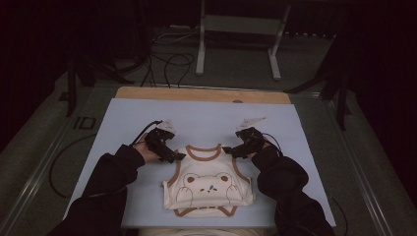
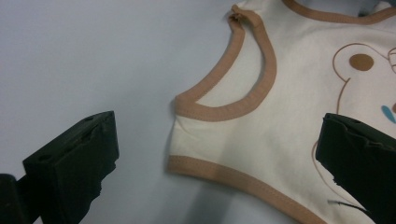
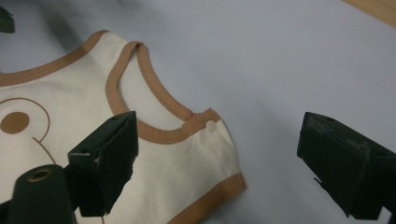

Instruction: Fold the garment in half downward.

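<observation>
Since both your left gripper point(image 1: 178, 156) and right gripper point(image 1: 228, 150) stand spread, pinch the soft, limp vest point(image 1: 208, 186) by its shoulder straps.

Baby vest point(image 1: 209, 184): soft matt cream cloth, brown stitched ribbed trim, printed bear. Table cover point(image 1: 206, 118): smooth matt pale blue sheet. Board edge point(image 1: 201, 94): bare wood. Gripper jaws: matt black plastic, rough edges.
</observation>
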`<state>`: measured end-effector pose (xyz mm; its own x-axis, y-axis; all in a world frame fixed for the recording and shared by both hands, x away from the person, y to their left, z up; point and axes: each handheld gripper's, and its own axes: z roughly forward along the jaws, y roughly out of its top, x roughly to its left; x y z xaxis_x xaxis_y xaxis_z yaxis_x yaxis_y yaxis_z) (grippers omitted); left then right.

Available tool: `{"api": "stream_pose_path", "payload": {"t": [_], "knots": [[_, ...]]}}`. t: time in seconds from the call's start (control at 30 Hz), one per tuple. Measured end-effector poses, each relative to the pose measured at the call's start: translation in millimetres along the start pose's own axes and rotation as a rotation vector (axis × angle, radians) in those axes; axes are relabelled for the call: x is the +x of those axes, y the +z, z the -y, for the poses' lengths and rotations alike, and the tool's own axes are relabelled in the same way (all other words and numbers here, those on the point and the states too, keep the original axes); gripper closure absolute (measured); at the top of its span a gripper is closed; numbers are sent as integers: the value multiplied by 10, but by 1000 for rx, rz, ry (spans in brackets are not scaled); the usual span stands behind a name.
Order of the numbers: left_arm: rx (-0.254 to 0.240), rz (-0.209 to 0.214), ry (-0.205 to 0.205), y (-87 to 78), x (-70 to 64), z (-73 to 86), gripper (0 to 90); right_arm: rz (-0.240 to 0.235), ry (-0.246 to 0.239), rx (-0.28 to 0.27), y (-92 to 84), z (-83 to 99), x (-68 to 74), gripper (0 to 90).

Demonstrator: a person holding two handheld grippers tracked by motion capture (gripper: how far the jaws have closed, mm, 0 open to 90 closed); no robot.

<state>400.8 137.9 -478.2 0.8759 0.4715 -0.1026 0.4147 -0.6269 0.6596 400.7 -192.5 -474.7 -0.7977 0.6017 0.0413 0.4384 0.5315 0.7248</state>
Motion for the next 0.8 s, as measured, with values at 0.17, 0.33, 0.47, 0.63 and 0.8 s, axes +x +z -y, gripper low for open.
{"api": "stream_pose_path", "payload": {"t": [0.17, 0.33, 0.47, 0.63, 0.8], "knots": [[9, -1, -12, 63, 48, 46, 3, -8, 1, 4, 43, 17, -1, 128], [20, 8, -15, 130, 62, 89, 3, -15, 24, 22, 98, 48, -22, 126], [28, 7, -20, 157, 62, 100, 3, 13, 6, 43, 141, 66, -7, 122], [57, -4, -19, 221, 61, 112, 28, 22, 29, 78, 210, 97, -20, 134], [68, -10, -18, 268, 51, 126, 162, 8, 26, 102, 250, 119, -26, 200]]}}
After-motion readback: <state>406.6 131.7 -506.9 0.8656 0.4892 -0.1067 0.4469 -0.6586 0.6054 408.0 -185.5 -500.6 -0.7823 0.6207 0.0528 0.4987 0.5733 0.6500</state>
